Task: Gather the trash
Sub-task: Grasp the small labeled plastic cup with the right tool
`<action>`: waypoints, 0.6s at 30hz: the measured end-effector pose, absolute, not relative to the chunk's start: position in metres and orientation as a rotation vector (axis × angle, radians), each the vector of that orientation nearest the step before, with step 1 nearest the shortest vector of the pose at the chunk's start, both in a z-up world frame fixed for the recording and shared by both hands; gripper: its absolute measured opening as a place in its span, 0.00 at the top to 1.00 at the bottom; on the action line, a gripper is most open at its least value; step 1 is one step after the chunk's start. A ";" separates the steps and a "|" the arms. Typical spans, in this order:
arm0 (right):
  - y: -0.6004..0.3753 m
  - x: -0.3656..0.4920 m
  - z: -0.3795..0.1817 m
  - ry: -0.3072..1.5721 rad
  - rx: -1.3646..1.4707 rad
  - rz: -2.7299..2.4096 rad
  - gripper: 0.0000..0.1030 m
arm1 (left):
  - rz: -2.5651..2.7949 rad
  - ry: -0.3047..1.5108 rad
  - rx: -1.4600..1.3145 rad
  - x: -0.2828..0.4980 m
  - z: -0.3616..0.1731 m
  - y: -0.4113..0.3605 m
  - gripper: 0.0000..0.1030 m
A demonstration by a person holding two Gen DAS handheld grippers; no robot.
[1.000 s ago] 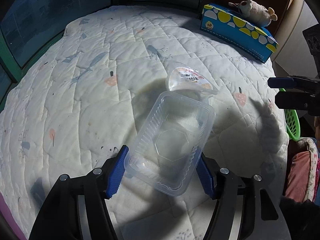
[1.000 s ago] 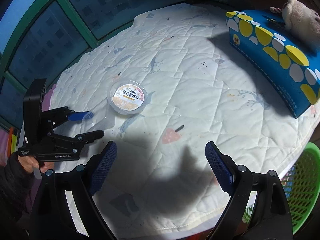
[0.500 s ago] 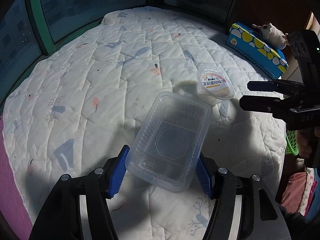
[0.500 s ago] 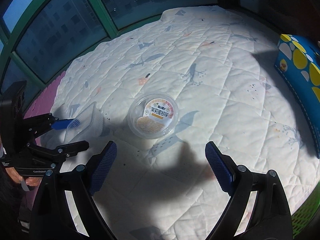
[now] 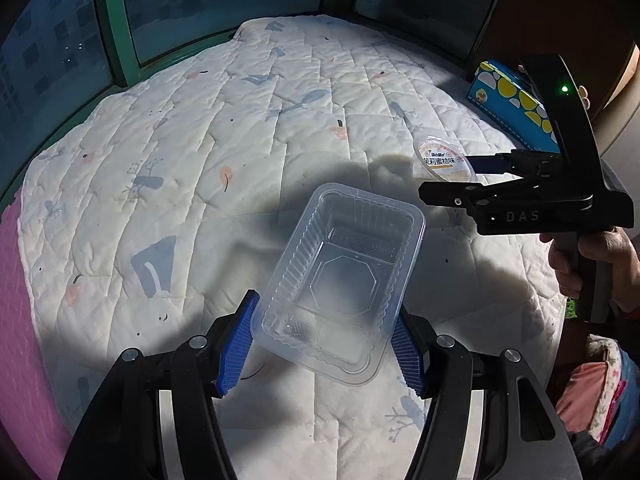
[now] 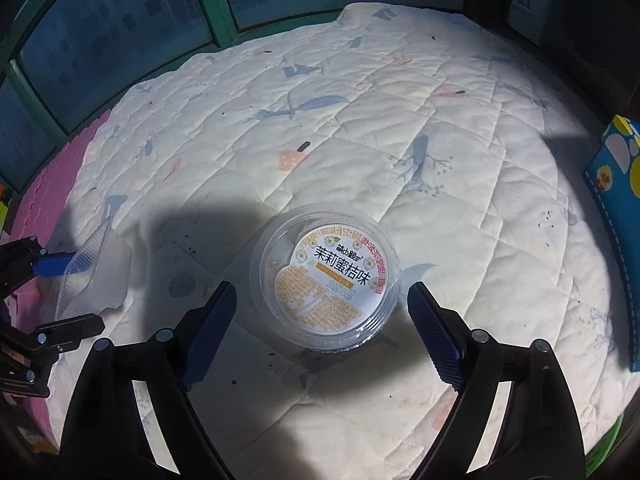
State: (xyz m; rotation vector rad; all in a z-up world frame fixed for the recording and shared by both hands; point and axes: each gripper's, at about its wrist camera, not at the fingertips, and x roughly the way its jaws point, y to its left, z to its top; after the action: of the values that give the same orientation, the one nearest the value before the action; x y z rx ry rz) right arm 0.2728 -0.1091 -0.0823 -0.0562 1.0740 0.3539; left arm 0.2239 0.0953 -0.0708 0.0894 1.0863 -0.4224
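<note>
A clear rectangular plastic tray (image 5: 340, 280) hangs just above the quilt, and my left gripper (image 5: 324, 308) is shut on its near end, blue pads pressing both long sides. A round clear cup with a printed label (image 6: 332, 280) stands on the quilt. My right gripper (image 6: 322, 288) straddles it from above; its jaws are closing, and a gap remains between each pad and the cup. The left wrist view shows the cup (image 5: 440, 160) between the right gripper's (image 5: 448, 180) fingers. In the right wrist view the tray (image 6: 92, 276) and left gripper (image 6: 86, 292) are at the left edge.
A white patterned quilt (image 5: 200, 160) covers the surface, with a pink mat (image 5: 16, 320) at its left edge. A blue box with yellow dots (image 5: 512, 108) lies at the right. Green-framed windows (image 5: 116, 40) run behind. A green basket (image 6: 604, 452) sits low right. A hand (image 5: 600, 256) grips the right tool.
My right gripper has come down over the labelled cup, which now sits between its jaws, and the jaws have narrowed. My left gripper has carried the tray sideways and rolled.
</note>
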 end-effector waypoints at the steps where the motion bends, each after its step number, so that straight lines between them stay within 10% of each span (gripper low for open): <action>1: -0.109 0.274 -0.083 1.079 -0.050 0.357 0.27 | -0.422 1.084 0.092 0.223 -0.071 0.095 0.41; 18: -0.140 0.221 -0.052 1.013 0.003 0.344 0.37 | -0.464 1.067 0.090 0.203 -0.055 0.066 0.41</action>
State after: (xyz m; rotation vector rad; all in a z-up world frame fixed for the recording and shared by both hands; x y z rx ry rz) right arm 0.2209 -0.1402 -0.0525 0.0025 1.0131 0.3439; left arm 0.2028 0.0661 -0.0550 0.0896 1.0668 -0.4637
